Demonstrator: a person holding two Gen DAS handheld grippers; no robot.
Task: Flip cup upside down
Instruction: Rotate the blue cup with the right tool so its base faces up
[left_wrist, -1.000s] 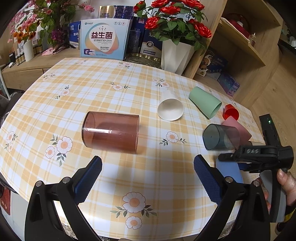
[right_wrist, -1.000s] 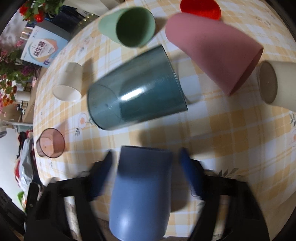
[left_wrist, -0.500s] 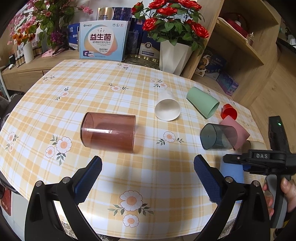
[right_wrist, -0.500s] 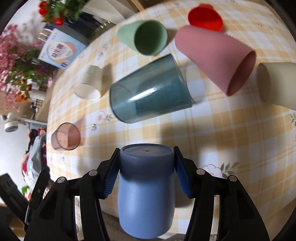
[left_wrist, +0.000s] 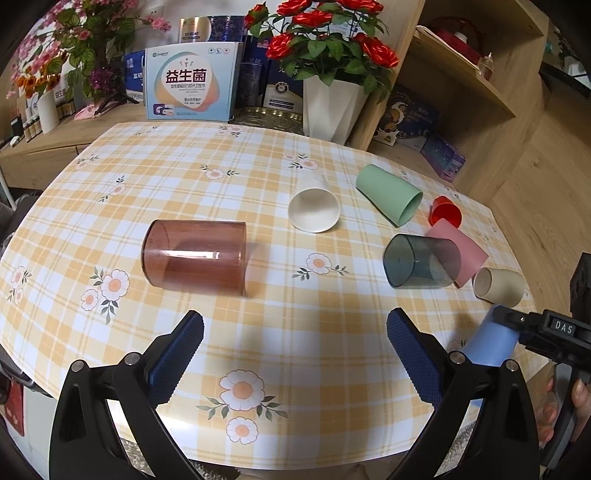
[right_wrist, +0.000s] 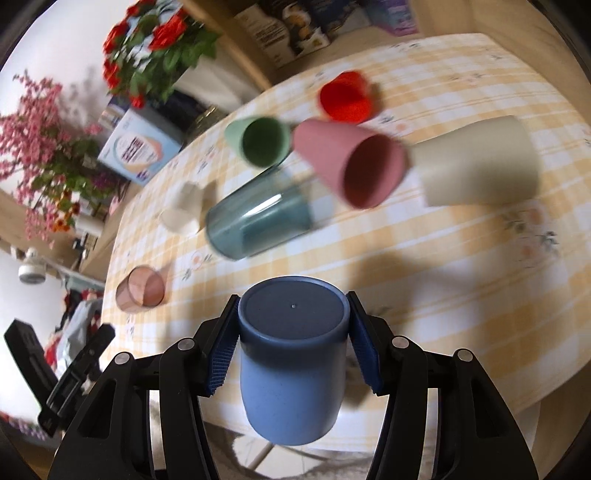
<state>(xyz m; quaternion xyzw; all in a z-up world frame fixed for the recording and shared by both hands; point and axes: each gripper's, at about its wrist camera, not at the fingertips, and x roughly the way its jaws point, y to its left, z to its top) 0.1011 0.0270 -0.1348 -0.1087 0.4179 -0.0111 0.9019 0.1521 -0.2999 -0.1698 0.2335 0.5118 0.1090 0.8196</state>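
My right gripper (right_wrist: 291, 343) is shut on a blue cup (right_wrist: 291, 365), pads on both sides near its flat base, which faces the camera. It holds the cup lifted over the table's near edge. The cup also shows in the left wrist view (left_wrist: 489, 341), tilted at the table's right edge below the right gripper's body. My left gripper (left_wrist: 295, 354) is open and empty, low over the near edge of the checked tablecloth (left_wrist: 258, 332). A brown transparent cup (left_wrist: 194, 258) lies on its side just ahead of it.
Lying on the table are a white cup (left_wrist: 314, 210), a green cup (left_wrist: 389, 199), a red cup (left_wrist: 445, 216), a pink cup (left_wrist: 461, 251), a dark teal transparent cup (left_wrist: 421, 266) and a beige cup (left_wrist: 498, 286). A vase of red roses (left_wrist: 332, 107) and boxes stand behind.
My right gripper closed on the blue cup, lifted it off the table and tipped it so its base faces the camera. My left gripper has drawn back slightly.
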